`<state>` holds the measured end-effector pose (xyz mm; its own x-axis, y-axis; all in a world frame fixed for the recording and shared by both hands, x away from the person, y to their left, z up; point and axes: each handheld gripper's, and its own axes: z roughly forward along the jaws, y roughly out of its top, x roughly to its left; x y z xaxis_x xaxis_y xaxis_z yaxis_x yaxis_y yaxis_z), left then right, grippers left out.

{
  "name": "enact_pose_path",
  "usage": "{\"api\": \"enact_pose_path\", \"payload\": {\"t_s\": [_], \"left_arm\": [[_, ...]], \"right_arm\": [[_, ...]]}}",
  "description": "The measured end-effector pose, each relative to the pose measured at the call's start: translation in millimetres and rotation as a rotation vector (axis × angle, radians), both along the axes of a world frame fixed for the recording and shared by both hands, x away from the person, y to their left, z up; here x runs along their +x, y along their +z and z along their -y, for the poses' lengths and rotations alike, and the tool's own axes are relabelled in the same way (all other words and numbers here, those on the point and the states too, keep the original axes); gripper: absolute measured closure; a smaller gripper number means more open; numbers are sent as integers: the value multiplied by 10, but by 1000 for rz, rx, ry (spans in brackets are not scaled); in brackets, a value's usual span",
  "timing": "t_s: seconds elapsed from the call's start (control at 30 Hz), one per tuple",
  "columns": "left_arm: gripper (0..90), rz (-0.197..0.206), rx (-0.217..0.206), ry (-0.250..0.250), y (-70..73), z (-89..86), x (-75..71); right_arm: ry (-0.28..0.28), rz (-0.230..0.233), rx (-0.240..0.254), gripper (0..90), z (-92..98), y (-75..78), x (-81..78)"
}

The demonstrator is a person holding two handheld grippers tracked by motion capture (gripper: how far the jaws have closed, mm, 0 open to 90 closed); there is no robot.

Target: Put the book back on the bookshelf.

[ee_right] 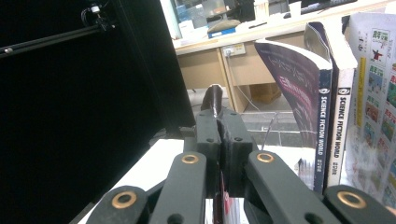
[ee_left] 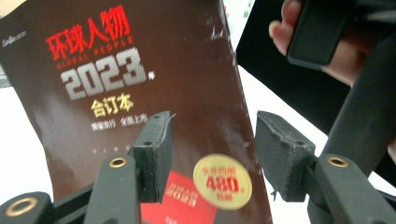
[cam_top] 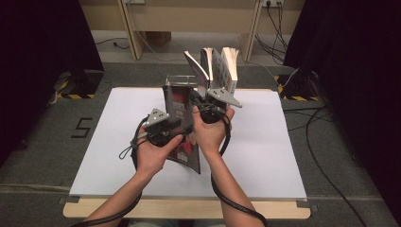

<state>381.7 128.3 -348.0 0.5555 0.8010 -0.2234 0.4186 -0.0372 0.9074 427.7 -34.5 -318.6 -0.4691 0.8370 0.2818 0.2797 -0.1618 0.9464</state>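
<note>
Now the right gripper (cam_top: pixel 204 106) has its fingers (ee_right: pixel 208 140) clenched on the top edge of the dark magazine (cam_top: pixel 182 127), pinching it so it hangs upright off the white counter (cam_top: pixel 265 156). That grip carries the weight, so the left gripper (cam_top: pixel 177 124) is released, fingers (ee_left: pixel 154 154) spread wide with the cover right in front of them and nothing pressed. Just beyond the right fingers, a row of standing books (cam_top: pixel 215 66) waits, likely where this one slots in.
</note>
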Motion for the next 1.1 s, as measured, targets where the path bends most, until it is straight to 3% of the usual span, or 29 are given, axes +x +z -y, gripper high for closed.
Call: {"api": "enact_pose_path", "payload": {"t_s": [0.77, 0.97, 1.1], "left_arm": [[439, 20, 65, 47, 2, 253, 148], [474, 9, 95, 59, -36, 290, 155], [532, 1, 82, 69, -60, 267, 131]], "right_arm": [[1, 0, -10, 880, -10, -16, -24], [15, 0, -7, 880, -41, 1, -56], [32, -2, -9, 880, -63, 21, -81]]}}
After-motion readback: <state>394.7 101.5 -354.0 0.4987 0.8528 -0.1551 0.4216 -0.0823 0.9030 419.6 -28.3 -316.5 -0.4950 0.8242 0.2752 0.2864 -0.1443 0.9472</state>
